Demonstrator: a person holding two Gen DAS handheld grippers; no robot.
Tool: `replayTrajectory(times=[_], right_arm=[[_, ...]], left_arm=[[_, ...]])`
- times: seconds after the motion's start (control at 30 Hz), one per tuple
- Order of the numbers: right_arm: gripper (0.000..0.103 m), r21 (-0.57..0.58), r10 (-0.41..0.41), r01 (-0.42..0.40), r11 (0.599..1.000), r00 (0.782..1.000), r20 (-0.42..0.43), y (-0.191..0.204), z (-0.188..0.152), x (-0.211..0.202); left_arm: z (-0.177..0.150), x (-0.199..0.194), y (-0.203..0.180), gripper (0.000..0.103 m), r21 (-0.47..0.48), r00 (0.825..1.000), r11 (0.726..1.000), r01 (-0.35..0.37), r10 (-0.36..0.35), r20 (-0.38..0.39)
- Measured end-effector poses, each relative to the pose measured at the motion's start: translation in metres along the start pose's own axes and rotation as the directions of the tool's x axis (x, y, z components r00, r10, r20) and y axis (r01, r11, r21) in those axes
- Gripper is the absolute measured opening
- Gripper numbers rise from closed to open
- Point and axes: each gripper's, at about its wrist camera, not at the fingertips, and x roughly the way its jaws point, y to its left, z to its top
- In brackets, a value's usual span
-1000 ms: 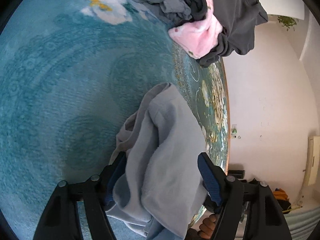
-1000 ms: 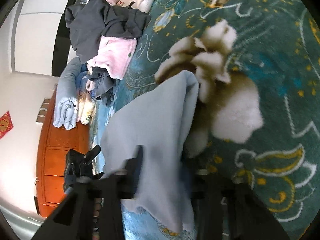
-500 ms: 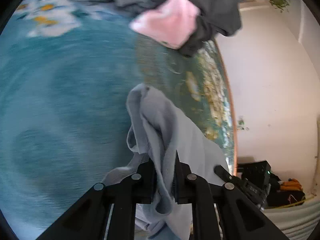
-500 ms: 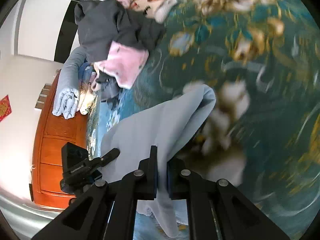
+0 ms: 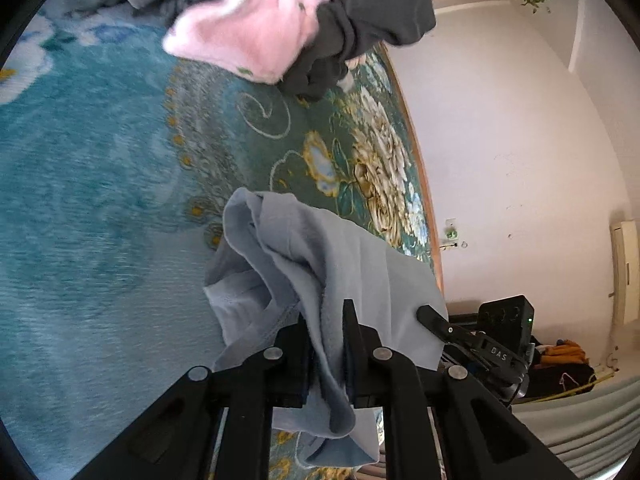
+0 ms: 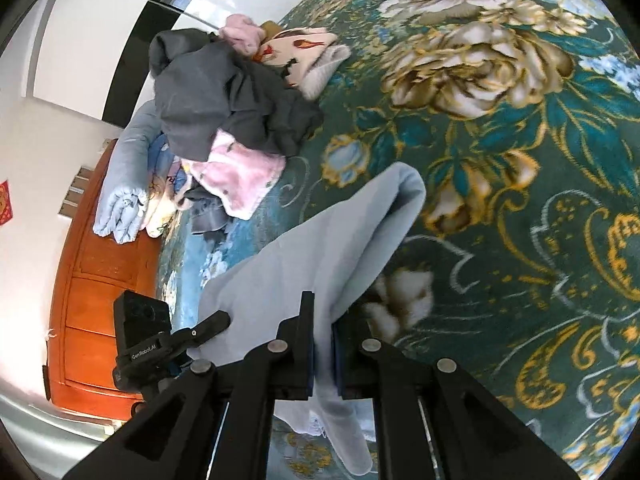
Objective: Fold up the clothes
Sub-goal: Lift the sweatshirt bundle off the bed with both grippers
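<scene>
A light blue fleece garment is held up above the flowered teal bed cover. My left gripper is shut on one bunched edge of it. My right gripper is shut on another edge of the same garment, which stretches between the two. Each gripper shows in the other's view: the right one and the left one. The garment's lower part hangs out of sight below the fingers.
A pile of unfolded clothes lies further back on the bed: a pink fleece piece, dark grey garments and a patterned cream one. Rolled blue and cream bedding lies against the orange wooden headboard. The bed's edge meets a pink wall.
Both grippers closed on the blue garment, which lay between open fingers a second ago. They have lifted it off the bed cover, and the clothes pile now sits nearer in view.
</scene>
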Motion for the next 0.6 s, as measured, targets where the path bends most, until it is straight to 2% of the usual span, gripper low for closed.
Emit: replayTrajectory(times=[0.2, 0.6], right_arm=[[0.007, -0.022, 0.006, -0.007, 1.000, 1.000, -0.014, 0.037, -0.014, 0.020], [0.007, -0.064, 0.021, -0.026, 0.998, 0.996, -0.083, 0.089, -0.022, 0.064]], left_arm=[[-0.003, -0.049, 0.022, 0.015, -0.015, 0.999, 1.000, -0.005, 0.005, 0.032], [-0.006, -0.103, 0.054, 0.015, -0.057, 0.993, 0.998, 0.020, -0.014, 0.113]])
